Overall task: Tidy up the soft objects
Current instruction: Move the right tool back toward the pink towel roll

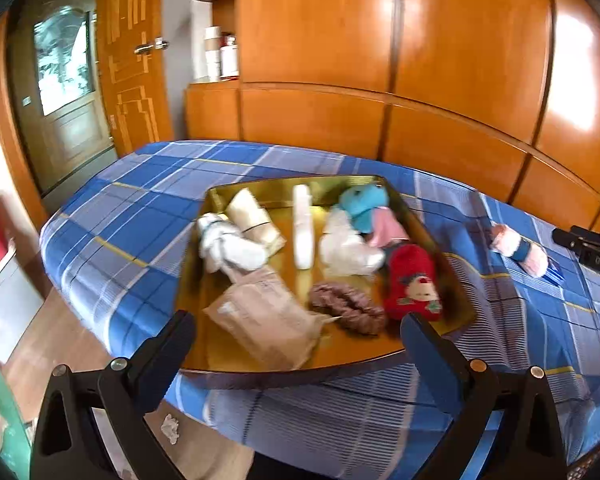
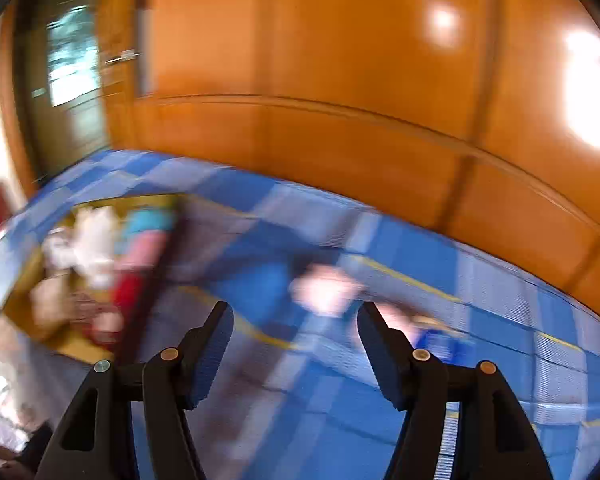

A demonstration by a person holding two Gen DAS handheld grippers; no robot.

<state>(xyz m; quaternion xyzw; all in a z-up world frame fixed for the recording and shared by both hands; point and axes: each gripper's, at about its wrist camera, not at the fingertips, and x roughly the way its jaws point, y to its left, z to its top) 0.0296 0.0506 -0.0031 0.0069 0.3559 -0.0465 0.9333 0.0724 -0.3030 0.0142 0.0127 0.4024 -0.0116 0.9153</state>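
1. A gold tray (image 1: 420, 220) sits on a bed covered in a blue plaid sheet (image 1: 140, 208), and most of the soft things lie inside it.
2. At the tray's far left are a cream roll (image 1: 252, 216) and, just beside it, a white bundle (image 1: 228, 246); a white strip (image 1: 303, 226) runs near to far down the middle.
3. On the far right of the tray a light blue piece (image 1: 362, 204) rests against a pink one (image 1: 386, 226), with a crumpled white cloth (image 1: 348, 248) in front of them.
4. Nearer, a red sock with a cartoon face (image 1: 414, 282) lies along the right wall, a brown scrunchie (image 1: 346, 308) just left of it, and a beige folded cloth (image 1: 260, 316) at the near left.
5. One pink roll with a blue band (image 1: 518, 250) lies on the sheet, well apart from the tray on its right.
6. The left gripper (image 1: 298, 330) hangs over the tray's near edge, fingers spread wide, holding nothing.
7. The right gripper (image 2: 296, 318) is also spread and empty, aimed at the blurred pink roll (image 2: 326, 288) just beyond its tips.
8. Orange wooden cabinets (image 1: 380, 60) stand behind the bed, and a door (image 1: 136, 60) is at the far left.
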